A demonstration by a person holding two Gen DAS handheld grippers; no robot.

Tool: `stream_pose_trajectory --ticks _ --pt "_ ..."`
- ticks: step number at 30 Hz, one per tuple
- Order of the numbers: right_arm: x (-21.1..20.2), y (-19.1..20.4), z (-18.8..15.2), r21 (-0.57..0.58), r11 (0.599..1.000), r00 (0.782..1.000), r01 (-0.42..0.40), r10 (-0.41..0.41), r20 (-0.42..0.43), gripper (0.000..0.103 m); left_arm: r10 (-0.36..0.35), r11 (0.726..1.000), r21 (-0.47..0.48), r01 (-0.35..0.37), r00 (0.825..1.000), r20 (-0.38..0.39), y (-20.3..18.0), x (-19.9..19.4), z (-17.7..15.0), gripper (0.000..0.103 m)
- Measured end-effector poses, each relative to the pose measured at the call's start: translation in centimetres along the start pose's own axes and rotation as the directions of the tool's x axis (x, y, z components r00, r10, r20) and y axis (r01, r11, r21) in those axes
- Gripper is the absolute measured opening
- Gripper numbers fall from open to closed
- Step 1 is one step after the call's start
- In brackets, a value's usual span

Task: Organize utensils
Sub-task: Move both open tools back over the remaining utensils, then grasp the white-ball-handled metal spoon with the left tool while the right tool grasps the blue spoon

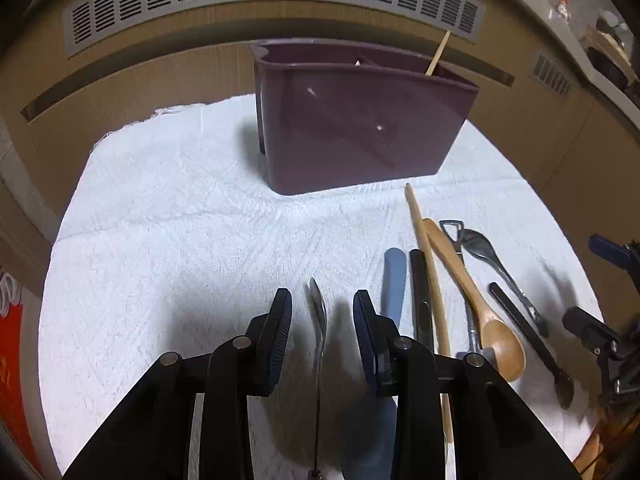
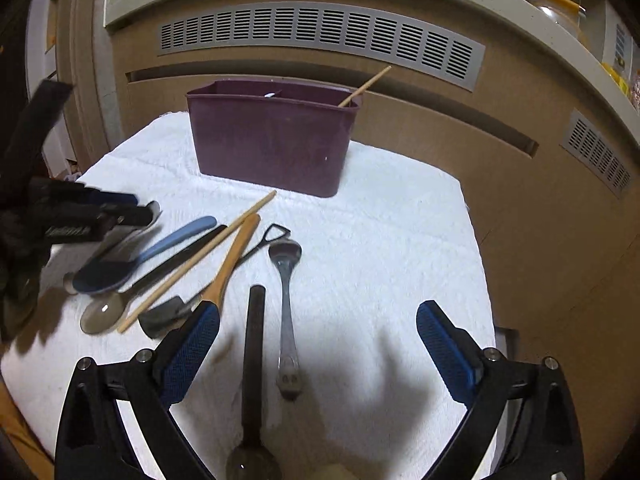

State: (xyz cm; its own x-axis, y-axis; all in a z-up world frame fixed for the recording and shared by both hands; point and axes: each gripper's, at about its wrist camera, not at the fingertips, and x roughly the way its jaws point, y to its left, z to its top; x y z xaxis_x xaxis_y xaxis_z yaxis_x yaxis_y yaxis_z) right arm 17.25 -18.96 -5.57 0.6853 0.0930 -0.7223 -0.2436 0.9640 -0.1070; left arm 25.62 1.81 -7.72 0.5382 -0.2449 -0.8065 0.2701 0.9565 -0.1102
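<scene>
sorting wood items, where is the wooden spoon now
In the right wrist view the light brown wooden spoon lies left of centre on the white towel, beside the loose chopstick.

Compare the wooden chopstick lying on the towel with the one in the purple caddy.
The chopstick on the towel lies flat among the loose utensils; the chopstick in the caddy leans upright-tilted, its tip poking above the purple caddy rim. One shows full length, the other only its top. Both are pale wood.

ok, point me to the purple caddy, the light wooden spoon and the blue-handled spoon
purple caddy [image 2: 272,148]: right wrist view, middle of front wall.
light wooden spoon [image 1: 502,346]: left wrist view, on its bowl.
blue-handled spoon [image 2: 180,236]: right wrist view, mid-handle.
</scene>
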Motion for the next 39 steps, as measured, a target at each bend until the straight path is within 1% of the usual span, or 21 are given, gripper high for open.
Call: stream_pose_trajectory --ticks 4,5,8,11,13,15,19,23,25,26,28,30,32,33,35,36,37,38,39 --pt "0.0 -0.3 -0.4 0.006 1.0 1.0 0.004 -0.004 0.002 0.097 -0.028 0.999 -0.028 0.027 0.999 -0.033 0.7 -0.7 -0.7 0.033" --pt "0.0 -0.3 -0.5 0.006 1.0 1.0 0.003 -0.003 0.004 0.097 -0.033 0.999 -0.026 0.032 0.999 -0.021 1.1 -1.5 -1.4 0.033" --pt "0.0 -0.4 -0.9 0.01 1.0 1.0 -0.003 0.003 0.004 0.097 -0.013 1.0 0.01 0.013 1.0 0.014 1.6 -3.9 -4.2 0.034" --pt "0.5 -0.7 -1.1 0.03 0.999 1.0 -0.015 0.016 -0.013 0.097 -0.019 0.999 0.047 0.018 1.0 0.013 1.4 -5.6 -7.2 0.034" --pt "0.7 -0.7 -1.2 0.037 0.999 1.0 -0.019 0.02 -0.019 0.097 0.002 0.998 0.067 -0.003 1.0 0.016 1.0 -6.4 -9.3 0.034" --pt "0.7 -0.5 -1.2 0.04 0.999 0.999 -0.026 0.027 -0.018 0.097 0.02 0.998 0.059 -0.02 1.0 0.016 1.0 -6.6 -10.3 0.034" --pt "0.3 0.3 -1.0 0.022 0.999 0.999 -0.033 0.033 -0.007 0.097 0.007 1.0 -0.009 -0.006 0.999 0.033 1.8 -6.4 -10.4 0.034" --pt "-0.4 0.8 -1.0 0.002 1.0 1.0 -0.024 0.024 0.007 0.097 0.019 0.999 -0.036 -0.018 0.999 0.045 2.0 -5.8 -10.0 0.034" --pt "-0.7 0.9 -0.9 0.001 1.0 1.0 -0.021 0.021 0.009 0.097 0.02 0.999 -0.034 -0.018 0.998 0.055 2.1 -6.0 -10.1 0.033" --pt "-0.8 1.0 -0.9 -0.001 1.0 1.0 -0.02 0.021 0.011 0.097 0.018 0.999 -0.039 -0.015 0.997 0.072 2.1 -6.3 -10.2 0.027" --pt "-1.3 1.6 -0.7 -0.022 0.999 0.999 -0.026 0.027 0.022 0.097 0.02 0.999 -0.043 -0.015 0.993 0.112 2.5 -7.6 -10.2 0.024" --pt "-1.7 2.5 -0.4 -0.064 0.997 0.998 -0.05 0.053 0.036 0.097 0.031 0.998 -0.05 -0.023 0.987 0.159 2.8 -9.2 -10.0 0.024" --pt "-1.9 3.9 0.1 -0.121 0.987 0.994 -0.102 0.107 0.038 0.097 0.046 0.998 -0.056 -0.035 0.976 0.211 3.1 -10.8 -9.6 0.022" --pt "-1.9 4.7 0.4 -0.151 0.98 0.99 -0.128 0.136 0.037 0.097 0.053 0.998 -0.057 -0.041 0.967 0.248 3.3 -12.0 -9.4 0.022" --pt "-1.8 6.2 0.9 -0.213 0.962 0.982 -0.173 0.184 0.033 0.097 0.06 0.998 -0.05 -0.047 0.957 0.283 3.7 -13.2 -9.0 0.022" --pt "-1.5 7.4 1.4 -0.265 0.945 0.978 -0.193 0.206 0.023 0.097 0.057 0.998 -0.045 -0.046 0.958 0.28 3.8 -13.4 -8.9 0.022" --pt "-1.1 8.2 1.7 -0.3 0.935 0.979 -0.192 0.205 0.015 0.097 0.037 0.999 -0.035 -0.029 0.965 0.261 3.9 -13.3 -9.1 0.022" --pt "-0.9 8.9 2.0 -0.32 0.929 0.98 -0.184 0.198 0.012 0.097 0.004 1.0 -0.017 0.0 0.974 0.225 3.9 -12.9 -9.3 0.023" --pt "-0.7 9.5 2.3 -0.341 0.923 0.981 -0.178 0.192 0.009 0.097 -0.007 1.0 -0.005 0.008 0.979 0.204 3.8 -12.5 -9.8 0.023"
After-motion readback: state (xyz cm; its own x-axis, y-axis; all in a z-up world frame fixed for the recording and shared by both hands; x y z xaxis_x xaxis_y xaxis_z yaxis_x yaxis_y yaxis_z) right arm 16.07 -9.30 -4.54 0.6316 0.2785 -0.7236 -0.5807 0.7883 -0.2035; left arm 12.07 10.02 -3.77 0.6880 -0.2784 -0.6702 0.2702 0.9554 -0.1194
